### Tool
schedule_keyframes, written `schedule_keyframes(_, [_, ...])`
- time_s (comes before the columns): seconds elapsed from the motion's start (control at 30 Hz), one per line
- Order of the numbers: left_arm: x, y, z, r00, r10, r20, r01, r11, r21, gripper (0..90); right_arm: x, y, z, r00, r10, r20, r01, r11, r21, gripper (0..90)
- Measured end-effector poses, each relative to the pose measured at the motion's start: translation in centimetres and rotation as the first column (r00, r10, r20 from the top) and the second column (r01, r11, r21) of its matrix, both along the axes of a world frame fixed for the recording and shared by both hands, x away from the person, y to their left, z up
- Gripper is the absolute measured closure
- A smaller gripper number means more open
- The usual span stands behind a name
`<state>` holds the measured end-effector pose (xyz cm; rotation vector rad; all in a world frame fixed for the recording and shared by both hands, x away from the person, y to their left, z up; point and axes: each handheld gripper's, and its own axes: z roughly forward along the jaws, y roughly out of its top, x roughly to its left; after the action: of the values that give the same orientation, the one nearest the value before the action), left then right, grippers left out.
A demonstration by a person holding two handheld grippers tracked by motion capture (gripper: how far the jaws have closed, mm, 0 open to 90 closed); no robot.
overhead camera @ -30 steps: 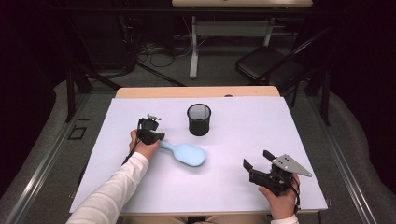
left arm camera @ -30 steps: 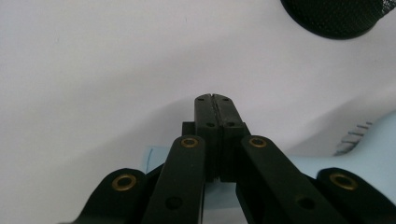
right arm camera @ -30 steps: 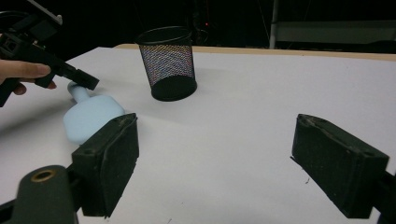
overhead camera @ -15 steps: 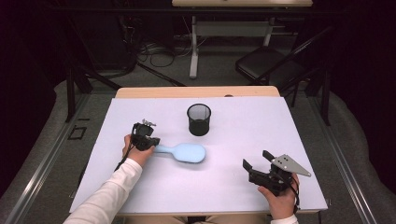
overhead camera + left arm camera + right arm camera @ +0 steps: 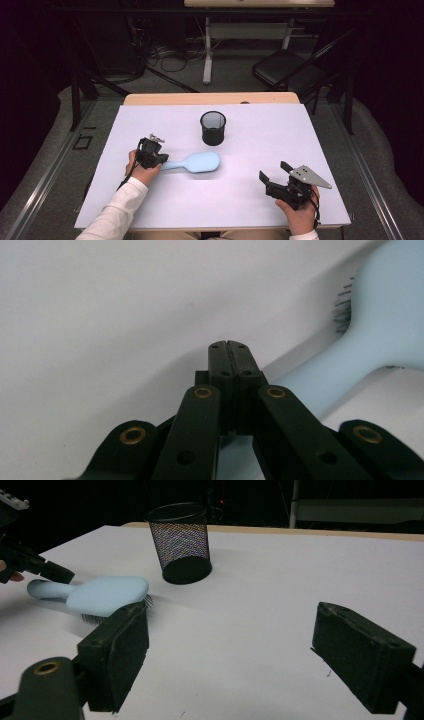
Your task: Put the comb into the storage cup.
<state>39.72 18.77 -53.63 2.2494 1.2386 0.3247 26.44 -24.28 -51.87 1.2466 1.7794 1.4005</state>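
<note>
White table: left tool closed, empty.

From high above, we are looking down over the table; both gripper cameras are sitting low and close, all sharing the hairbrush.

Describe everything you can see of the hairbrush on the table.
The hairbrush is pale blue, smooth and plastic-looking, with an oval head and a rounded handle. It lies flat on the white table, bristles down; short dark bristles show under the head. The handle points toward the left hand-held gripper, whose shut jaws sit beside its end. It lies near the mesh cup, apart from it.
</note>
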Motion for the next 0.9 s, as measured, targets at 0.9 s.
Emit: schedule_keyframes(0.9, [-4.0,0.5,-0.2,0.9977,-0.062,-0.025,0.061,0.9968,-0.052,90.0,0.2,0.1,-0.1,1.0,0.008,-0.005,-0.008,1.0,-0.004,14.6])
